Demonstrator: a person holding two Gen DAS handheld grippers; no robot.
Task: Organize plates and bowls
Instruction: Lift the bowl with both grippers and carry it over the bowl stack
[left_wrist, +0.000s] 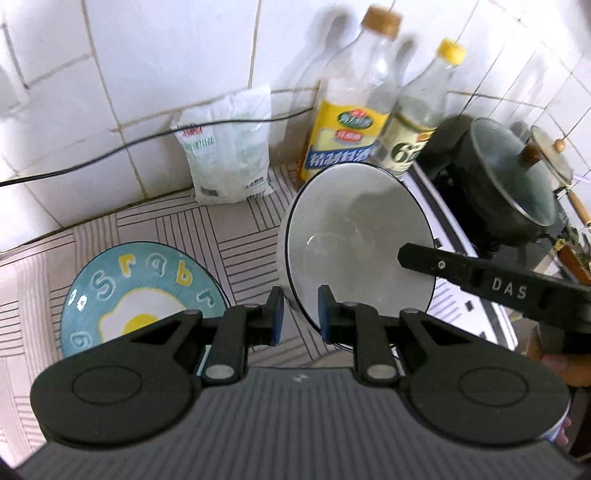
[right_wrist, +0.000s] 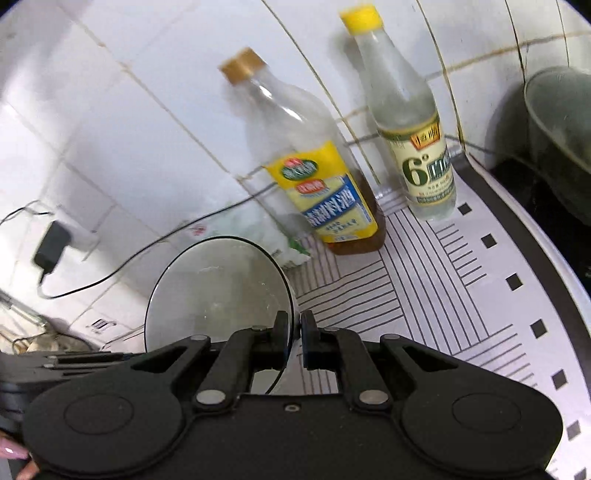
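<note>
The bowl (left_wrist: 354, 243) is being held clear of the counter (left_wrist: 166, 229), its rim pinched by the left gripper (left_wrist: 301, 314) at 6 o'clock and by the right gripper (right_wrist: 293, 339) at 3 o'clock. Both grips are being kept narrow and level. The plate (left_wrist: 147, 291) is lying at 9 o'clock as the judged destination.

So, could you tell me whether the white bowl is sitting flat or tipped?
Tipped: the white bowl is on edge, its opening facing the camera, both jaws closed on its rim.

Both wrist cameras look steeply down along their fingers, close over the countertop (left_wrist: 229, 229), toward the tiled wall; both see the white bowl (left_wrist: 354, 236) and two bottles.
</note>
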